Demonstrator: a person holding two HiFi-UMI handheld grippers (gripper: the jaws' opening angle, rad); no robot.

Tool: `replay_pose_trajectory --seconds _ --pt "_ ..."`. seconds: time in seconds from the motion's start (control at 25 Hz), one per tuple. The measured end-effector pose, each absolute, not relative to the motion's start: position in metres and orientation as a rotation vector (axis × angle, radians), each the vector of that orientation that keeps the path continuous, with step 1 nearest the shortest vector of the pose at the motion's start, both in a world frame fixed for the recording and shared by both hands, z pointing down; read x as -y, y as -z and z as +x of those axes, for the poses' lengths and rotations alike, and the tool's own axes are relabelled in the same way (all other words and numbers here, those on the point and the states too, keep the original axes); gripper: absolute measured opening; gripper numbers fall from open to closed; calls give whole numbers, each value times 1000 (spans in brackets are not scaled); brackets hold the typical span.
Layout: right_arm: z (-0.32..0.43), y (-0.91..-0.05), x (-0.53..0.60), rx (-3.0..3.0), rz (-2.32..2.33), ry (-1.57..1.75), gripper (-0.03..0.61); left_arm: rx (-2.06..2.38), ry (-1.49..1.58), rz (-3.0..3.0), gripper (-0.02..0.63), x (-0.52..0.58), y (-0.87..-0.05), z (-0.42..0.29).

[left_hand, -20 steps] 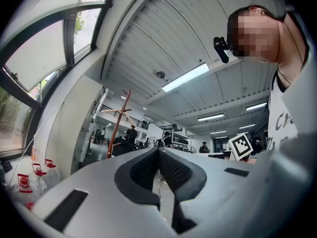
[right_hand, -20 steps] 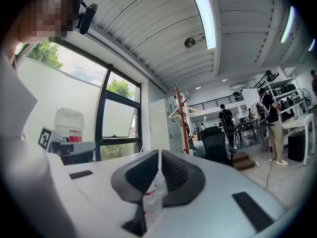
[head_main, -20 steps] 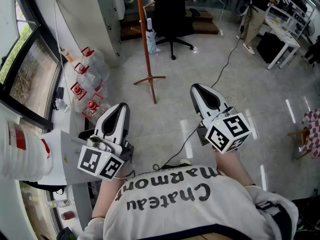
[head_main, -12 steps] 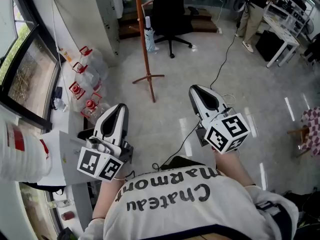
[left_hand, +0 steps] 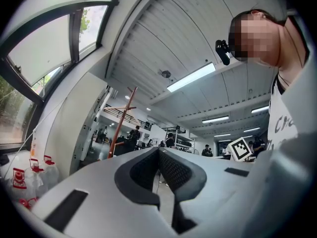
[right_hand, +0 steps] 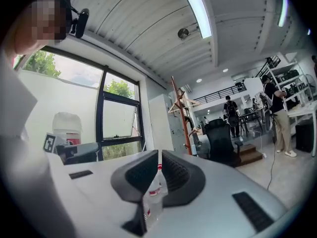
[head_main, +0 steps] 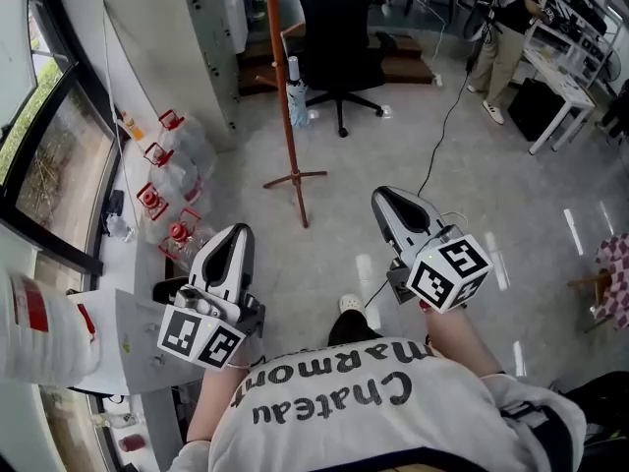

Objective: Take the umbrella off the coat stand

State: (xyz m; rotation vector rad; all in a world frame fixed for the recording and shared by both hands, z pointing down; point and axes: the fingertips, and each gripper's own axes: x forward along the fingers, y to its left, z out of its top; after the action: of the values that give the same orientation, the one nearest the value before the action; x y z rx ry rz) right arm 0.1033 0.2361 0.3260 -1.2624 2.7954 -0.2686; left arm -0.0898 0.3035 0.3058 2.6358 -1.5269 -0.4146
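A shoe is now showing on the floor between the two grippers, where none showed a moment ago, and the coat stand is sitting lower in the head view than before. The left gripper is pointing ahead with its jaws pressed together on nothing. The right gripper is doing likewise, tips closed and empty. The umbrella is hanging folded beside the stand's pole, well apart from both pairs of jaws, ahead of them.
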Motion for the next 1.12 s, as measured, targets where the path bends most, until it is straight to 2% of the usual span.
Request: replay_pose_trajectory --seconds 0.72,1.12 --pt "168 -307 2 -2862 -1180 228 41 1605 425 2577 23 -87 -285 -23" --pt "190 -316 66 -2864 -1156 267 41 1631 460 2507 23 -31 -287 -10"
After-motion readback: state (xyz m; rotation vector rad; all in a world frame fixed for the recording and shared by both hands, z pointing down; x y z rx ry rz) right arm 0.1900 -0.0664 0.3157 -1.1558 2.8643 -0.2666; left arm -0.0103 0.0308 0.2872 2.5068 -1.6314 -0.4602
